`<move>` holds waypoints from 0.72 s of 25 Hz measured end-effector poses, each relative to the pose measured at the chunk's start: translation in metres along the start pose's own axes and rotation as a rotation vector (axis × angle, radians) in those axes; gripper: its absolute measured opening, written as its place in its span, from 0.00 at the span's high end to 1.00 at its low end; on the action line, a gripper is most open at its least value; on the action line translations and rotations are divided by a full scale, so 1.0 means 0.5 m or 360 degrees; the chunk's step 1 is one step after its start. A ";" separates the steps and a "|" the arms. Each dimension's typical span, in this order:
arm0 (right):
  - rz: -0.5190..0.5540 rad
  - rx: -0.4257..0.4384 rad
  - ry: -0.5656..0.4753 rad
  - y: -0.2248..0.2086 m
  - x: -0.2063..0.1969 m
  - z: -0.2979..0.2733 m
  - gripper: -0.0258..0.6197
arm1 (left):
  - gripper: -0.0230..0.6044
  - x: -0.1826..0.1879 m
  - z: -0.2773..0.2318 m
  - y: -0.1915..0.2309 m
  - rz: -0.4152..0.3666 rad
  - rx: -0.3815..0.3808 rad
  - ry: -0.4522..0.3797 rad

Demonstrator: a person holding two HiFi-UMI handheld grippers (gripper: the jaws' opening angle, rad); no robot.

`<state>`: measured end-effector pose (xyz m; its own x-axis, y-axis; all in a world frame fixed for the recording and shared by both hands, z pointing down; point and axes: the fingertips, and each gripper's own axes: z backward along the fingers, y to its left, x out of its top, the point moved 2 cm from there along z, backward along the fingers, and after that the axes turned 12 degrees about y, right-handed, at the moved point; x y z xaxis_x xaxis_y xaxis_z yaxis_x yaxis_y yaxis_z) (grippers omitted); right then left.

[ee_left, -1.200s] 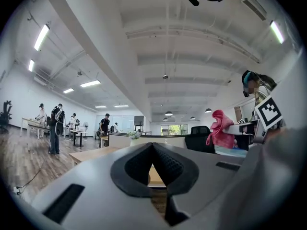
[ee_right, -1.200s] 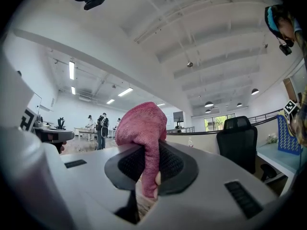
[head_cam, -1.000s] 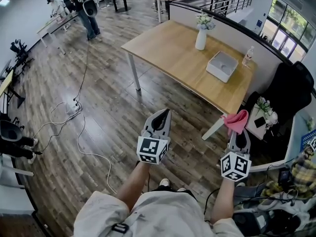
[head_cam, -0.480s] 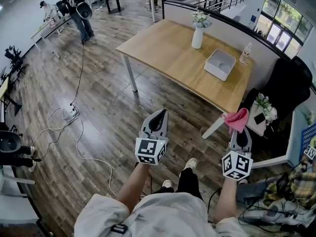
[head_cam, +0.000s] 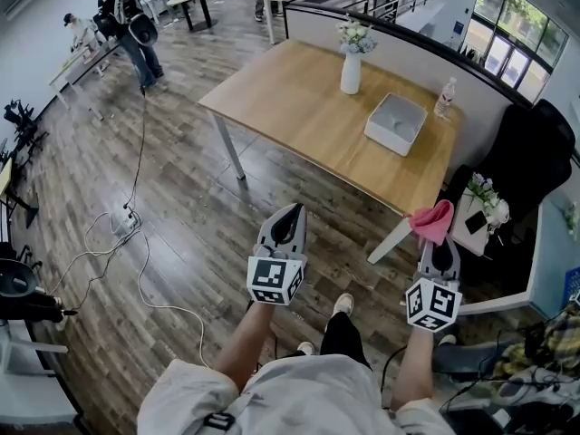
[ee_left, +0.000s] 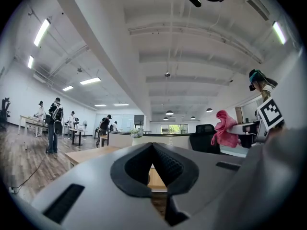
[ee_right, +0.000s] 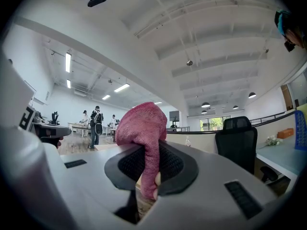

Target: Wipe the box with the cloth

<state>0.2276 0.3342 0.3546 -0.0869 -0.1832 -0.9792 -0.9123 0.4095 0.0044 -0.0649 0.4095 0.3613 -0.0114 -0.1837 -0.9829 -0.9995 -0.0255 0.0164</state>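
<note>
The cloth is in hand, but no wiping has begun. The right gripper has its jaws closed on a pink cloth, which bunches above the tips and hangs a little way between the pads. The left gripper has its jaws pressed together with nothing between them. The white box sits open side up on the wooden table, near the far edge, well apart from both grippers, which are held over the floor short of the table. By my reading, 1 step is done; the approach and all the wiping remain
</note>
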 end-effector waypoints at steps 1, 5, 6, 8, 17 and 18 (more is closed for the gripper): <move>-0.0007 -0.0004 0.0001 -0.010 0.001 -0.016 0.86 | 0.95 0.003 -0.019 0.000 -0.0002 0.0002 0.0000; -0.0028 -0.0013 0.0003 -0.051 0.016 -0.083 0.86 | 0.95 0.025 -0.099 -0.001 -0.0012 0.0017 0.0000; -0.0029 -0.0014 0.0007 -0.060 0.021 -0.100 0.86 | 0.95 0.032 -0.118 0.000 -0.0017 0.0024 -0.0002; -0.0034 -0.0014 0.0014 -0.078 0.029 -0.132 0.86 | 0.95 0.046 -0.155 0.003 -0.0019 0.0040 -0.0004; -0.0059 -0.0012 0.0060 -0.167 0.033 -0.271 0.86 | 0.95 0.068 -0.317 -0.015 -0.0031 0.0054 0.0026; -0.0064 -0.0011 0.0065 -0.178 0.033 -0.285 0.86 | 0.95 0.070 -0.334 -0.019 -0.0034 0.0054 0.0031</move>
<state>0.2502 0.1673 0.3673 -0.0660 -0.2358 -0.9696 -0.9181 0.3950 -0.0336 -0.0509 0.2391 0.3576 0.0103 -0.2024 -0.9792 -0.9999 0.0037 -0.0112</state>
